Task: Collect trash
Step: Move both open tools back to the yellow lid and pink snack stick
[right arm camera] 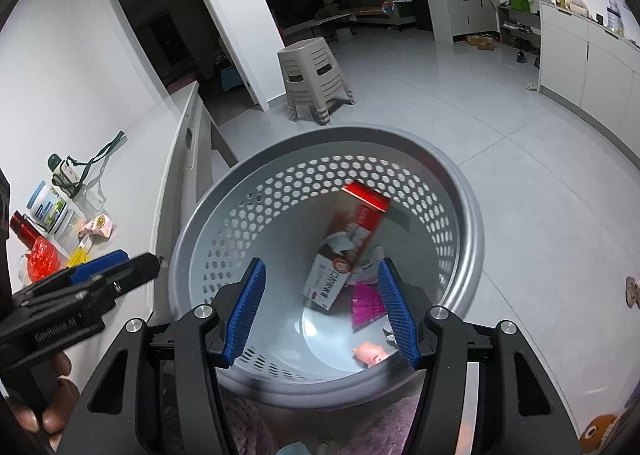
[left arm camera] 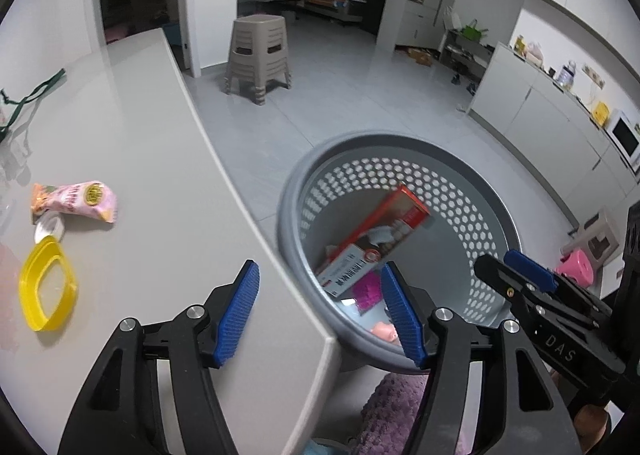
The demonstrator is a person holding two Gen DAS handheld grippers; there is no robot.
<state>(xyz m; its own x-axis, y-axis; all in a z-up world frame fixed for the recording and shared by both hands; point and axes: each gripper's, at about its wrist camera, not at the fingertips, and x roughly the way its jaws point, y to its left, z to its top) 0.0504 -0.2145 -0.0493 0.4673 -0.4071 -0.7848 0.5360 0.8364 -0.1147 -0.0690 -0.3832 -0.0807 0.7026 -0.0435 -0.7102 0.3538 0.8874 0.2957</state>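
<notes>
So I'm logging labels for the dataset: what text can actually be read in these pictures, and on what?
"DAS": on the right tool's black arm, left wrist view.
"GenRobot.AI": on the left tool's body, right wrist view; slightly soft.
Toothpaste box in the grey basket: large Chinese characters, too blurred to read.
Pink snack packet and the jars' labels: too small.
</notes>
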